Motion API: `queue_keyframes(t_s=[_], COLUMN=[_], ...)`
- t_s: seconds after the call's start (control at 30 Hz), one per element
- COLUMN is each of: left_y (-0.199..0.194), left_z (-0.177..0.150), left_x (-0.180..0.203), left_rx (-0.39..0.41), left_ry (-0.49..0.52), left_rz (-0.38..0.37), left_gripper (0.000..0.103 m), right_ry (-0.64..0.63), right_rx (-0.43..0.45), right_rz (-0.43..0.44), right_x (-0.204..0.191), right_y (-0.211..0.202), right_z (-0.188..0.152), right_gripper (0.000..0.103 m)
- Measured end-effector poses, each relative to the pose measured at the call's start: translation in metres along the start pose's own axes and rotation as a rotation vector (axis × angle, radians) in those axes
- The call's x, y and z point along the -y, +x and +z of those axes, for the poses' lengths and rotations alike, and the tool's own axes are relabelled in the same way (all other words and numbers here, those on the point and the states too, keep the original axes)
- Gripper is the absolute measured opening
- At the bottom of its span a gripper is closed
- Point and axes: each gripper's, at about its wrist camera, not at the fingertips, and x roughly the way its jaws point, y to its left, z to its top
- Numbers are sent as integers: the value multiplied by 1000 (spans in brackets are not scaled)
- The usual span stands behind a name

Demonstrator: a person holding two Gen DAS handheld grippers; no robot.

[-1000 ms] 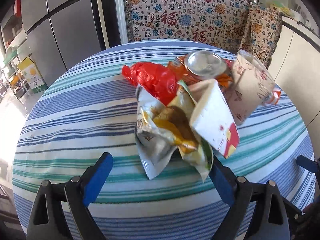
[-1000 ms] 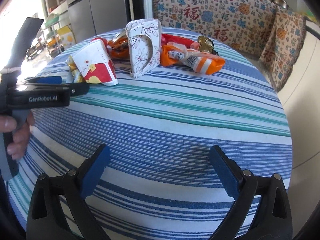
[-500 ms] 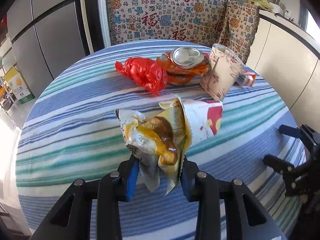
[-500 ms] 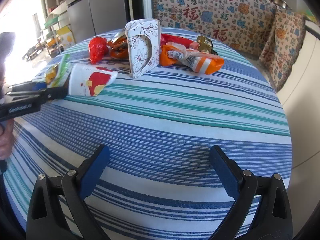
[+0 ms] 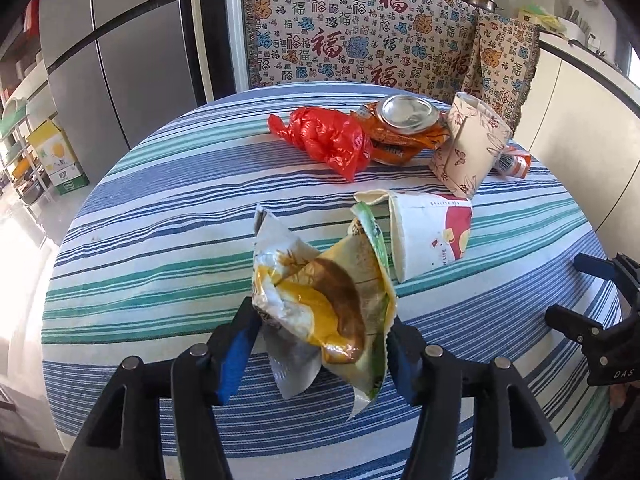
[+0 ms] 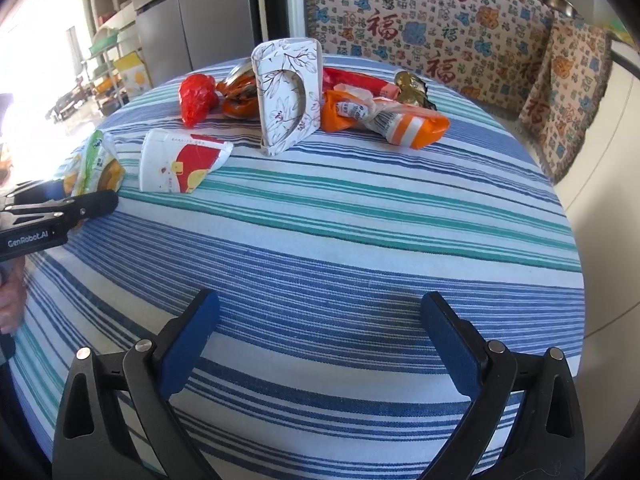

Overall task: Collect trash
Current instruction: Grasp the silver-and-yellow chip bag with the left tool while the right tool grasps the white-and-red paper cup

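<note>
My left gripper (image 5: 320,340) is shut on a crumpled snack wrapper (image 5: 320,296), white, yellow and green, held just above the striped tablecloth (image 5: 160,248). Beyond it a paper cup (image 5: 432,232) lies on its side. Further back lie a red plastic bag (image 5: 332,140), a crushed can on an orange wrapper (image 5: 404,120) and a floral tissue box (image 5: 468,148). My right gripper (image 6: 320,336) is open and empty over the near table edge. In its view the wrapper (image 6: 94,164) and left gripper (image 6: 60,212) sit at far left.
The right wrist view also shows the cup (image 6: 180,164), tissue box (image 6: 288,96), an orange-and-white packet (image 6: 384,120) and a gold foil wrapper (image 6: 410,86). A patterned sofa (image 5: 360,40) stands behind the round table. A fridge (image 5: 120,48) stands at the left.
My left gripper closed on the snack wrapper, lifted it and drew it back toward the near edge, away from the cup. The right gripper stayed still.
</note>
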Motion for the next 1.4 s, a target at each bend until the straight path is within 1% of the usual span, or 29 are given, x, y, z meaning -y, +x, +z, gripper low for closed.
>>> queue_keyframes(t_s=[0.07,0.1,0.2,0.27,0.33,0.43,0.5,0.53,0.57,0.6,0.63,0.67,0.73,0.77,0.83,0.87,0.9,0.93,0.97,1.0,1.03,1.07,1.2,1.23,1.27,1.33,1.4], left_y=[0,0,-1,-1,-1,0,-1,-1,-1,0,0,0,0,0,0,-1,-2,-3,-3,-4,-4,-4,-4,-4,-4,-3,-3], left_z=[0,-1,-2,-2,-2,0,0,0,0,0,0,0,1,1,1,0,-1,-2,-3,-4,-6,-6,-7,-8,-7,-7,-7], left_x=[-3,-5,-12,-15,-17,-17,-17,-18,-18,-17,-17,-16,-15,-15,-14,-13,-12,-9,-5,0,5,11,21,20,20,20,23], left_rx=[-3,-3,-6,-8,-4,-3,-2,-2,-2,-2,-2,-2,-3,-3,-3,-3,-2,-1,-1,-2,-2,-3,-3,-4,-4,-4,-4], left_ry=[4,4,-6,-12,-18,-19,-18,-18,-18,-18,-18,-16,-16,-18,-26,-28,-28,-25,-17,-7,4,21,40,35,33,38,40], left_rz=[25,30,37,39,43,42,41,39,38,38,39,42,46,48,52,50,45,44,40,28,18,12,-1,-5,-7,-5,-5], left_gripper=[62,62,62,62,62,62,62,62,62,62,62,62,62,62,62,60,60,60,60,60,60,60,60,60,60,60,60], right_ry=[-73,-122,-302,-412,-488,-566,-582,-584,-558,-537,-514,-489,-459,-416,-290,-195,-139,-115,-93,-78,-61,-47,-9,-29,-64,-123,-186], right_rx=[4,13,63,86,60,21,-43,-98,-103,-112,-116,-130,-134,-136,-147,-140,-129,-116,-93,-73,-64,-67,-85,-76,-68,-61,-83], right_rz=[67,100,131,150,190,216,239,268,298,288,273,271,246,225,179,144,108,63,-10,-61,-92,-82,103,142,154,158,175], right_x=[-14,-23,-52,-70,-84,-100,-104,-104,-101,-98,-96,-94,-92,-88,-71,-58,-48,-42,-33,-28,-20,-14,6,10,13,18,15], right_y=[-1,-2,-6,1,18,46,65,75,76,77,75,73,65,59,48,37,27,19,10,4,1,1,-2,-7,-10,-15,-12], right_z=[4,9,31,53,75,98,107,109,112,114,115,113,102,94,85,76,68,61,54,50,45,42,37,35,33,27,21], right_gripper=[91,89,89,89,89,89,87,81,75,69,59,54,50,50,50,50,50,52,55,58,72,83,86,90,94,95,95])
